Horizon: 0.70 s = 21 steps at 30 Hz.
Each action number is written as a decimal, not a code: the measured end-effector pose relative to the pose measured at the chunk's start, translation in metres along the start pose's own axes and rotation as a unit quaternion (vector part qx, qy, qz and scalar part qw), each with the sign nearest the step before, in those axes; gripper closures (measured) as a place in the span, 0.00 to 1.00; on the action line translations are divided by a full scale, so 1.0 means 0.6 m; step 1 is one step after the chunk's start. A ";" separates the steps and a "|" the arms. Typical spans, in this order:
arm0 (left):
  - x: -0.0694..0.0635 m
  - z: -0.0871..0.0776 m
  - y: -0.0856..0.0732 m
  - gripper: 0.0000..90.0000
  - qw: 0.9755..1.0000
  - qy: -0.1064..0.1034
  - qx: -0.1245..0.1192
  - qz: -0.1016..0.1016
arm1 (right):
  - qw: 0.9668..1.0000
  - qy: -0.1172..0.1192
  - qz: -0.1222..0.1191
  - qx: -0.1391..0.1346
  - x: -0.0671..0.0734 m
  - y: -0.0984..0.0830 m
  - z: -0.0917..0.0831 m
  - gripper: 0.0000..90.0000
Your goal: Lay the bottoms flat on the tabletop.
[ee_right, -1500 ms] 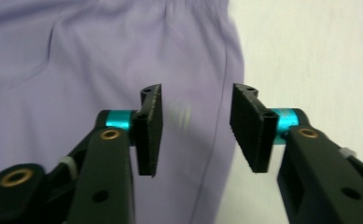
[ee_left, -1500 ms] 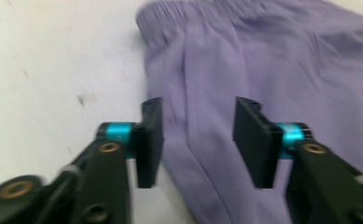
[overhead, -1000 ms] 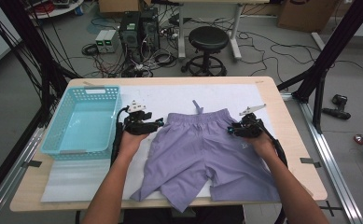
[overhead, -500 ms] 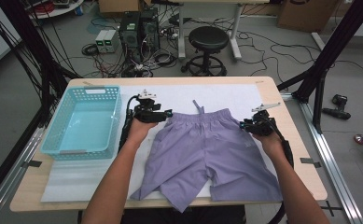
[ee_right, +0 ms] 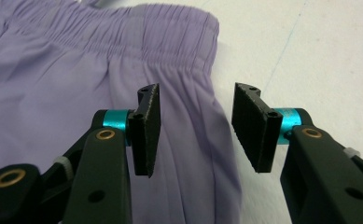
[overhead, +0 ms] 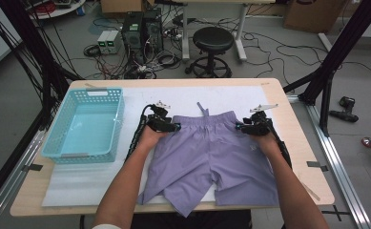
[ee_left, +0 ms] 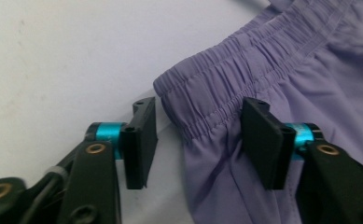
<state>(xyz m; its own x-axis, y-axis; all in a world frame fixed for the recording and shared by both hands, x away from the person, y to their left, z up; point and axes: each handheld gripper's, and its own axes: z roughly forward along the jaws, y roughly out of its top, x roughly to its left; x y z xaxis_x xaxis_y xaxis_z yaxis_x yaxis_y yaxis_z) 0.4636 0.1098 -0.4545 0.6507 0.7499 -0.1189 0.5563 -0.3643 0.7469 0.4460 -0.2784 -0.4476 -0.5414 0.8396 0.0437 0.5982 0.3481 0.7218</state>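
We hold the left gripper (ee_left: 198, 135) and right gripper (ee_right: 195, 133) at the shorts' (overhead: 211, 152) waistband corners on the bench (overhead: 297, 138): left fingers just closing, right just opening, both spread, nothing pinched.

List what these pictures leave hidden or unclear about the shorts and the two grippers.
- Shorts: the leg hem passes the table's near edge in the high view.
- Left gripper: whether its pads touch the cloth.
- Right gripper: the same.
- Drawstring: too small to read in the high view.
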 end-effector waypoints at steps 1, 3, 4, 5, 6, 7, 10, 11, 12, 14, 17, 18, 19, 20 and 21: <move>0.002 0.000 0.000 0.59 1.000 0.003 -0.003 -0.006 | 1.000 0.001 0.002 -0.002 -0.001 0.001 0.004 0.57; 0.005 -0.002 -0.001 0.68 1.000 0.009 -0.004 -0.005 | 1.000 0.012 0.013 0.013 0.000 0.014 0.014 0.53; 0.005 -0.002 -0.001 0.72 1.000 0.011 -0.004 -0.008 | 1.000 0.016 0.006 0.009 0.002 0.023 0.017 0.53; 0.005 -0.002 -0.001 0.79 1.000 0.009 -0.005 -0.006 | 1.000 0.014 -0.002 -0.004 0.006 0.030 0.020 0.52; 0.003 -0.001 -0.001 0.85 1.000 0.011 -0.005 -0.004 | 1.000 0.014 -0.004 0.009 0.008 0.040 0.027 0.49; 0.003 -0.001 -0.001 0.88 1.000 0.010 -0.006 -0.004 | 1.000 0.013 -0.012 0.022 0.011 0.047 0.037 0.49; 0.003 -0.001 -0.001 0.93 1.000 0.010 -0.010 -0.006 | 0.998 -0.005 -0.038 0.040 0.020 0.047 0.055 0.63; 0.004 -0.002 0.000 0.93 1.000 0.012 -0.013 -0.003 | 0.998 -0.008 -0.038 0.040 0.022 0.048 0.055 0.74; 0.004 -0.003 0.001 0.94 1.000 0.015 -0.022 0.000 | 0.998 -0.026 -0.049 0.040 0.025 0.049 0.051 0.92; 0.003 -0.010 0.010 0.94 0.998 0.034 -0.049 0.003 | 0.994 -0.048 -0.091 0.045 0.033 0.053 0.048 0.95; 0.004 -0.017 0.035 0.95 0.996 0.055 -0.066 0.018 | 0.996 -0.050 -0.075 0.030 0.026 0.061 0.041 0.96; 0.004 -0.018 0.044 0.95 0.995 0.060 -0.070 0.022 | 0.996 -0.050 -0.067 0.026 0.023 0.064 0.038 0.96; 0.006 -0.018 0.052 0.95 0.995 0.058 -0.073 0.022 | 0.996 -0.053 -0.065 0.024 0.020 0.069 0.035 0.96; 0.008 -0.017 0.060 0.95 0.995 0.061 -0.074 0.025 | 0.996 -0.056 -0.063 0.021 0.016 0.075 0.032 0.96; 0.011 -0.016 0.066 0.95 0.995 0.062 -0.073 0.025 | 0.996 -0.056 -0.060 0.018 0.013 0.082 0.029 0.96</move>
<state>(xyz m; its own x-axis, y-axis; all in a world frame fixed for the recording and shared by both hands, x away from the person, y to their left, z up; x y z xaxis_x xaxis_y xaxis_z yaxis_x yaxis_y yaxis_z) 0.4848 0.1054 -0.4194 0.6014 0.7989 -0.0046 0.4383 -0.3252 0.8379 0.4817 -0.2475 -0.4239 -0.5418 0.8319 -0.1199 0.5553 0.4614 0.6920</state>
